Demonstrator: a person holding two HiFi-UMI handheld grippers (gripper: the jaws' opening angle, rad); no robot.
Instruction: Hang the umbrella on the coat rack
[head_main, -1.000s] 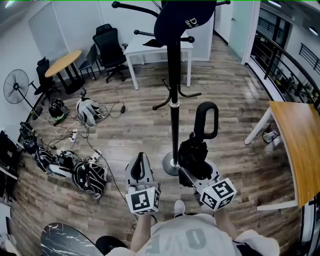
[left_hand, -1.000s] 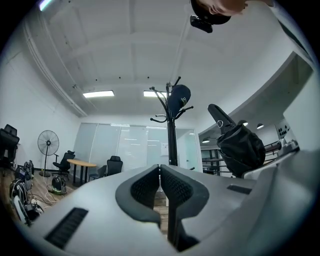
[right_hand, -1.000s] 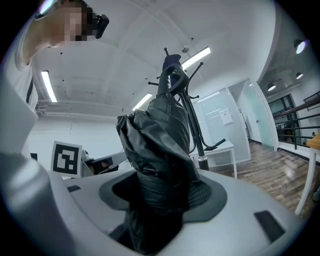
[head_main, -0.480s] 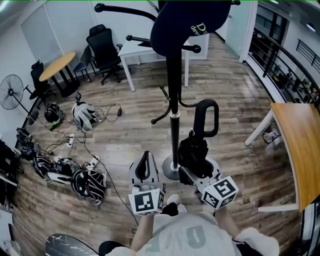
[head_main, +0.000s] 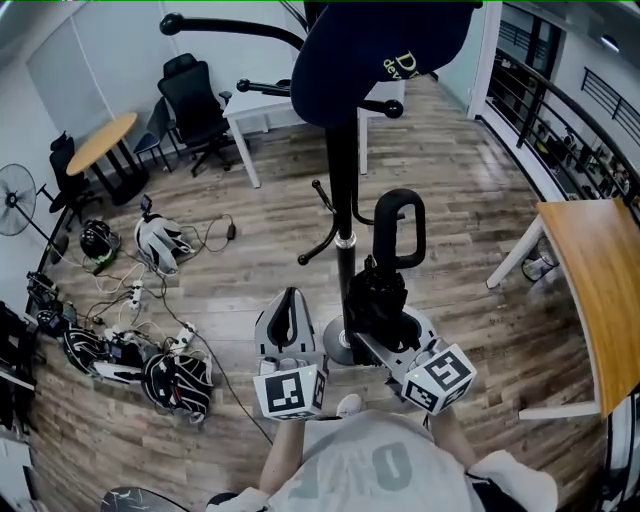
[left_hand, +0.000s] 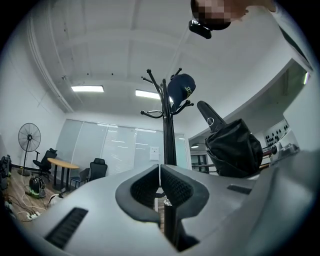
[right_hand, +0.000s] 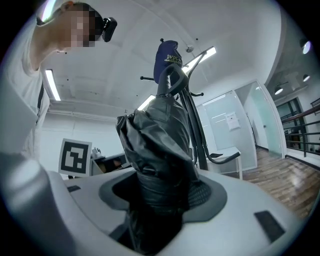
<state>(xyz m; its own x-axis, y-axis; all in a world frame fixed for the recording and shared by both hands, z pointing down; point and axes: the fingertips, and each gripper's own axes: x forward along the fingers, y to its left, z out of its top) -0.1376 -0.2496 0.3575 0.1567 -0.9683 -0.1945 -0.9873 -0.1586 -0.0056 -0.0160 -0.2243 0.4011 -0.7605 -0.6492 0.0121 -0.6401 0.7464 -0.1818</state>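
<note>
A folded black umbrella (head_main: 379, 292) with a loop handle (head_main: 399, 228) stands upright in my right gripper (head_main: 385, 335), which is shut on its fabric body (right_hand: 157, 165). The handle is just right of the black coat rack pole (head_main: 343, 240), near a lower hook (head_main: 318, 200). A dark blue cap (head_main: 375, 45) hangs on the rack's top. My left gripper (head_main: 288, 322) is shut and empty, left of the rack's round base (head_main: 335, 345). In the left gripper view the rack (left_hand: 167, 125) rises behind the shut jaws, with the umbrella (left_hand: 232, 147) at right.
A white table (head_main: 265, 105) and office chair (head_main: 195, 100) stand at the back. A wooden table (head_main: 600, 290) is at the right. Helmets (head_main: 160, 240), bags (head_main: 175, 380) and cables lie on the floor at left, with a fan (head_main: 15, 190) and round table (head_main: 100, 145).
The view has shifted closer to the rack. The umbrella and right gripper have moved slightly left, toward the pole; the left gripper stays shut beside the base.
</note>
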